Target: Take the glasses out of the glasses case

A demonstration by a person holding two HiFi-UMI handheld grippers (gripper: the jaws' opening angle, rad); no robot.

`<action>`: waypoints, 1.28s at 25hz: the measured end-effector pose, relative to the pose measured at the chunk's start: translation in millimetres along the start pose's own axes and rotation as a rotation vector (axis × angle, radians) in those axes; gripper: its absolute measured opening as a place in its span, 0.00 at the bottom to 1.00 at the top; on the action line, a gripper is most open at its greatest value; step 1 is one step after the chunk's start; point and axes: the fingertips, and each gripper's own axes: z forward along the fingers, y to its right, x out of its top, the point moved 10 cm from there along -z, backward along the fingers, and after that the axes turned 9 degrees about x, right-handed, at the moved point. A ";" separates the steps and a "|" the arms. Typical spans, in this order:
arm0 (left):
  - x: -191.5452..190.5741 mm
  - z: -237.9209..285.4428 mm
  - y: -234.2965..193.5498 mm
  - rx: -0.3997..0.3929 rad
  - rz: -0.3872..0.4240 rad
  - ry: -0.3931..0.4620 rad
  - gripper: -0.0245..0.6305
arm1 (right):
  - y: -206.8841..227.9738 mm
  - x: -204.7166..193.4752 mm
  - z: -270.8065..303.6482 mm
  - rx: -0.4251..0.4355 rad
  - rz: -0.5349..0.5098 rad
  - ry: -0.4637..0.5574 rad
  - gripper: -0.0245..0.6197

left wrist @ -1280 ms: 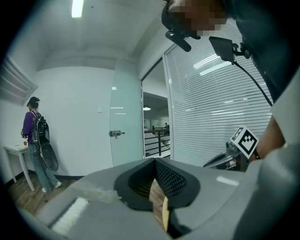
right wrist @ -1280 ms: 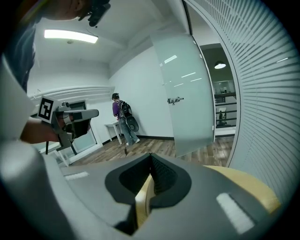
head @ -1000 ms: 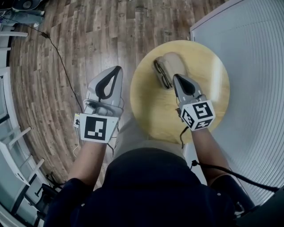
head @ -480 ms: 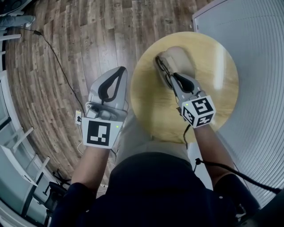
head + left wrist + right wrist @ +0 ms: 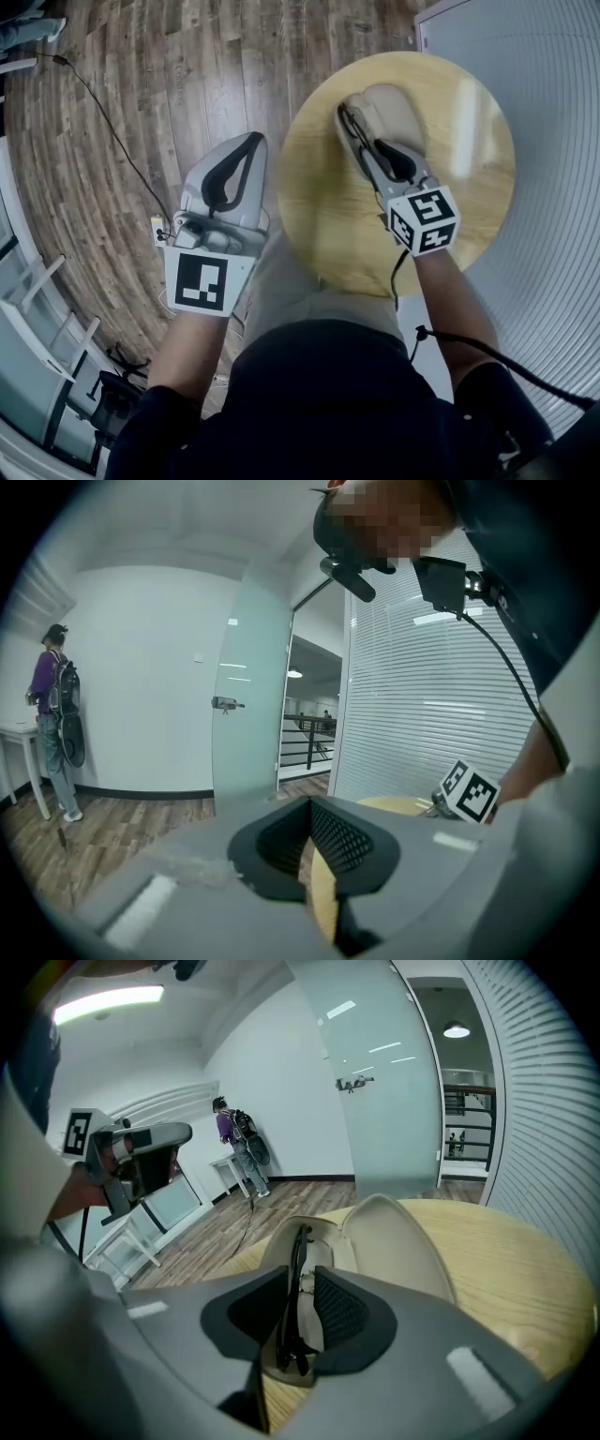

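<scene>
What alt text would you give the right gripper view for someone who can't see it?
The right gripper has its two grey jaws closed on dark folded glasses lying in an open beige glasses case. The case sits on a round wooden table.

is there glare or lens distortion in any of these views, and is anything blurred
Head view: the fisheye curves the floor planks, and a bright glare streak lies on the round table. Left gripper view: dark vignetted corners, and a mosaic patch at the top. Right gripper view: the ceiling light flares at upper left, and the glasses look sharp.
</scene>
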 end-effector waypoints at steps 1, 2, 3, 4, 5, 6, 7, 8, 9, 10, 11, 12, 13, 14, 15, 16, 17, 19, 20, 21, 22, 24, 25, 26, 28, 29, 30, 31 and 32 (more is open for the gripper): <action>-2.4 -0.6 -1.0 0.006 -0.001 -0.001 0.05 | 0.8 -1.7 1.9 0.003 -0.005 -0.009 0.19; -4.1 -2.3 -2.3 0.013 -0.003 -0.003 0.05 | 0.4 -2.8 3.2 0.006 -0.009 -0.017 0.19; -4.8 -5.1 -3.9 0.019 -0.005 -0.005 0.05 | -1.2 -3.1 3.9 0.007 -0.012 -0.025 0.19; -4.7 -8.6 -5.6 0.023 -0.007 -0.006 0.05 | -3.6 -2.8 4.2 0.008 -0.014 -0.033 0.19; -4.4 -12.0 -7.2 0.026 -0.008 -0.008 0.05 | -5.9 -2.1 4.5 0.008 -0.015 -0.042 0.19; -4.2 -14.6 -8.5 0.029 -0.009 -0.009 0.05 | -7.4 -1.5 5.0 0.009 -0.014 -0.050 0.19; -4.3 -16.3 -9.3 0.031 -0.010 -0.010 0.05 | -7.9 -1.5 5.7 0.009 -0.012 -0.057 0.19; -4.9 -17.2 -9.7 0.034 -0.012 -0.012 0.05 | -7.5 -2.1 6.6 0.009 -0.010 -0.062 0.19; -5.8 -17.7 -9.9 0.035 -0.012 -0.014 0.05 | -6.4 -3.0 7.7 0.007 -0.010 -0.068 0.19; -6.6 -17.9 -10.2 0.036 -0.012 -0.015 0.05 | -5.3 -3.7 8.9 0.006 -0.011 -0.073 0.19; -7.0 -18.4 -10.6 0.038 -0.011 -0.016 0.05 | -4.7 -4.0 9.9 0.005 -0.012 -0.078 0.19; -7.0 -19.5 -11.0 0.039 -0.011 -0.017 0.05 | -4.7 -4.1 10.4 0.004 -0.014 -0.083 0.19; -6.8 -21.0 -11.4 0.041 -0.011 -0.019 0.05 | -5.4 -4.1 10.6 0.005 -0.016 -0.087 0.18; -6.4 -22.5 -12.0 0.043 -0.009 -0.020 0.05 | -6.4 -4.2 11.0 0.007 -0.016 -0.090 0.17; -5.9 -23.7 -13.0 0.045 -0.006 -0.020 0.05 | -7.4 -3.9 11.8 0.011 -0.014 -0.090 0.15; -5.0 -24.4 -14.5 0.047 -0.004 -0.020 0.05 | -8.2 -3.2 13.1 0.016 -0.011 -0.090 0.11; -3.8 -24.7 -16.3 0.049 -0.002 -0.019 0.05 | -9.1 -2.0 14.3 0.019 -0.009 -0.090 0.10; -0.6 -24.9 -19.6 0.050 -0.002 -0.012 0.05 | -10.8 0.6 15.8 0.026 -0.007 -0.096 0.09; 0.8 -24.8 -20.3 0.050 -0.003 -0.008 0.05 | -11.1 1.3 15.6 0.027 -0.007 -0.100 0.09; 2.2 -24.6 -20.0 0.050 -0.004 -0.003 0.05 | -10.8 1.6 15.0 0.029 -0.008 -0.102 0.09; 3.7 -24.4 -19.0 0.050 -0.004 0.001 0.05 | -10.1 1.9 13.9 0.030 -0.010 -0.104 0.09; 7.5 -24.8 -16.6 0.048 -0.003 0.010 0.05 | -8.4 3.7 10.6 0.033 -0.014 -0.106 0.09; 8.9 -25.9 -15.8 0.046 -0.001 0.012 0.05 | -8.1 4.7 8.8 0.035 -0.014 -0.106 0.09; 9.4 -27.4 -15.5 0.044 0.001 0.010 0.05 | -8.2 5.5 7.1 0.036 -0.012 -0.106 0.09; 7.4 -30.6 -16.0 0.039 0.004 0.003 0.05 | -9.6 5.9 4.2 0.034 -0.009 -0.106 0.09; 6.1 -32.0 -16.3 0.038 0.004 -0.001 0.05 | -10.9 6.1 2.6 0.033 -0.010 -0.106 0.09; 5.4 -33.0 -16.5 0.038 0.004 -0.003 0.05 | -12.1 6.5 0.7 0.031 -0.011 -0.103 0.09; 5.5 -33.5 -16.3 0.038 0.004 -0.003 0.05 | -13.1 7.2 -1.5 0.030 -0.013 -0.100 0.09; 6.5 -33.5 -15.7 0.038 0.006 0.000 0.05 | -13.7 8.1 -3.9 0.029 -0.014 -0.095 0.09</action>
